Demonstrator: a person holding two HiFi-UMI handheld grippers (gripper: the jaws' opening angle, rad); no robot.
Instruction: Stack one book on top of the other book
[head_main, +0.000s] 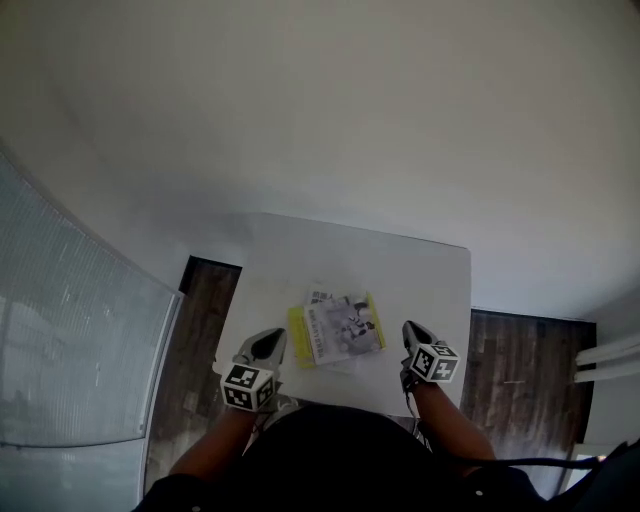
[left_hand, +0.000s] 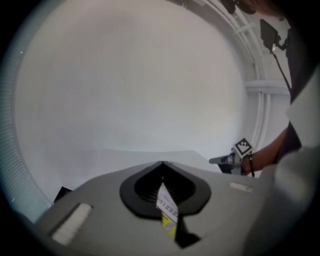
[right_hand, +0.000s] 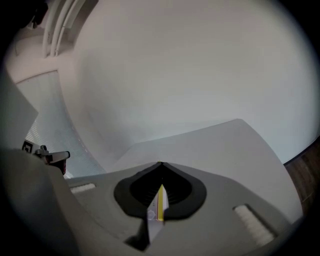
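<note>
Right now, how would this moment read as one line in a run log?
stack: white book atop yellow book | left gripper: shut, empty | right gripper: shut, empty

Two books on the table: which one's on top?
The white-covered book lies on top; the yellow book shows only as edges beneath it.

A white rectangular table (head_main: 430, 270) stands with its far edge at the base of a plain white wall (head_main: 350, 100). Dark brown wood-plank floor (head_main: 520, 370) shows on 2 sides of the table, left and right. A frosted, ribbed translucent panel (head_main: 70, 350) fills the left edge of the head view. 2 white rails (head_main: 610, 355) lie at the far right. Lighting is even and diffuse.
</note>
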